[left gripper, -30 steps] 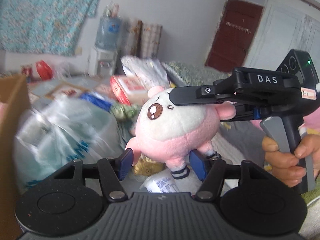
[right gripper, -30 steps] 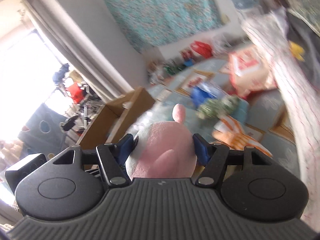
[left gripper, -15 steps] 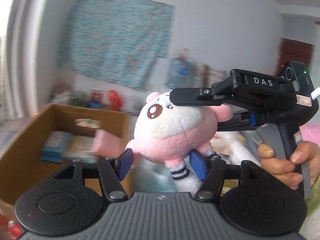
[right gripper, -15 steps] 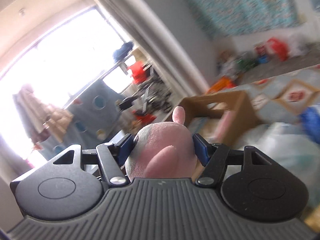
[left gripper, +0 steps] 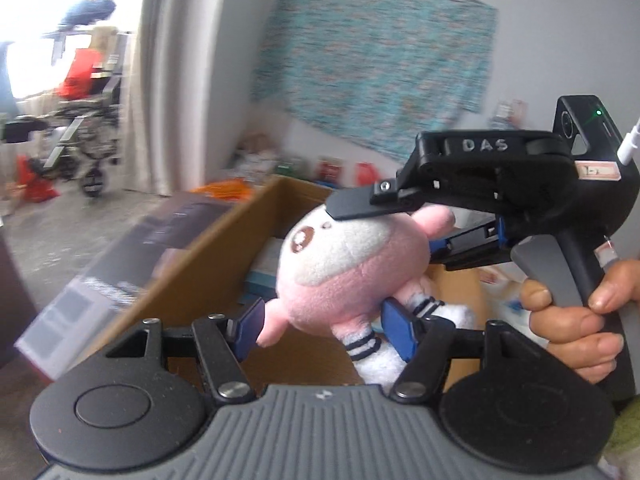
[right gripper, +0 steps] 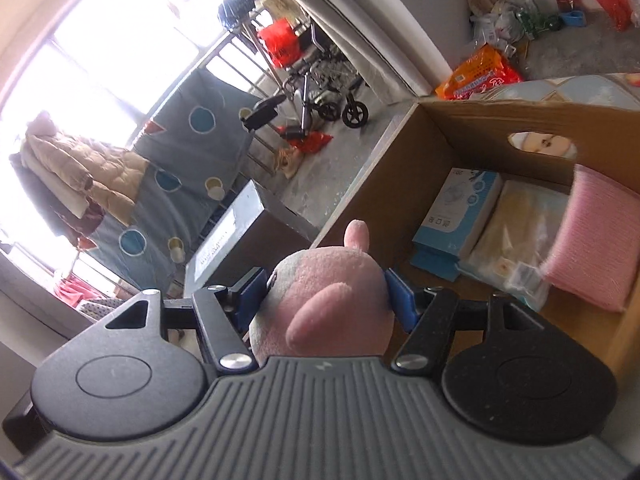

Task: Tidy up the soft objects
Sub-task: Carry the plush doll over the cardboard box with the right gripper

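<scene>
A pink and white plush toy (left gripper: 344, 264) with striped feet hangs over an open cardboard box (left gripper: 224, 256). My right gripper (right gripper: 326, 294) is shut on the toy's head (right gripper: 324, 300). The same gripper shows in the left wrist view (left gripper: 460, 224), held by a hand. My left gripper (left gripper: 324, 330) brackets the toy's lower body; its blue pads (left gripper: 394, 332) sit beside the legs, and I cannot tell if they press on it. The box (right gripper: 400, 188) holds a blue and white pack (right gripper: 456, 216), a clear bag (right gripper: 516, 232) and a pink towel (right gripper: 596, 240).
A dark box (right gripper: 240, 244) stands left of the cardboard box. A wheelchair (right gripper: 320, 80) and an orange packet (right gripper: 480, 74) are on the floor by the window. A patterned cloth (left gripper: 372, 76) hangs on the wall.
Both grippers swung left with the plush toy, from above the cluttered bed to above the open cardboard box. The grip on the toy has not changed.
</scene>
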Demonstrator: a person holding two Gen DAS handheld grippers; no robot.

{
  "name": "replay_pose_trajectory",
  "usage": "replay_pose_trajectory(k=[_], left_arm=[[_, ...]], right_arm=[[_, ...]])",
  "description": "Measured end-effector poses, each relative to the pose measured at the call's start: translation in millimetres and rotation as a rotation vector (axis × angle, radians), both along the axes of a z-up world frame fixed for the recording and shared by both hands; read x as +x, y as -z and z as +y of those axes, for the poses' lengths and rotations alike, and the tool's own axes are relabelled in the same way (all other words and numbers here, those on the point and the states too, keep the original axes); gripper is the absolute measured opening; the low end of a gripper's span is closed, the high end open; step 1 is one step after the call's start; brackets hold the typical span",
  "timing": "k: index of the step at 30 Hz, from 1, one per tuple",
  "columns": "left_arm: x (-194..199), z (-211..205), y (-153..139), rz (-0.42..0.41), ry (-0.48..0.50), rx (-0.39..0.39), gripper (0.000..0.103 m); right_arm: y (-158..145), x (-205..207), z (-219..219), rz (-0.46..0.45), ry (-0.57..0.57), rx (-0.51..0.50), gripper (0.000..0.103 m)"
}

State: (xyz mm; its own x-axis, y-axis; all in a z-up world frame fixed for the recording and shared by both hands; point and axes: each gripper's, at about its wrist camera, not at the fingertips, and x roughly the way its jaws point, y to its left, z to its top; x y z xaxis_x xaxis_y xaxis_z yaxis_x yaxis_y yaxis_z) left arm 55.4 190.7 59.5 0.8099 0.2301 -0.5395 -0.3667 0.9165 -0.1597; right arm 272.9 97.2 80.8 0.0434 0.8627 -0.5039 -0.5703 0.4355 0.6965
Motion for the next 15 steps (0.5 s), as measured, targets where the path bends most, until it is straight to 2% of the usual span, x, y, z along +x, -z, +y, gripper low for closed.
replay_pose_trajectory(k=[3,8,11,15], left_arm=[[-10.7,16.6,0.3,-0.014,-0.046,-0.008,0.071],[-28.6,29.0,0.5,-0.03,-0.083,-0.042,0.071],[-36.6,32.0,4.0,-0.039,-0.084,-0.047,0.071],[-43.2,33.9,6.7,-0.053,-0.083,-0.059,0.071]], right_arm=[[20.7,15.7,31.5,-0.015,-0.016,-0.09,0.065],[69.6,33.4,63.1,0.034,-0.052,-0.256,0.062],[76.4,38.2,62.1,0.059,-0.052,-0.27,0.062],[70.2,45.9,67.5,0.05,-0.046,-0.282,0.063]])
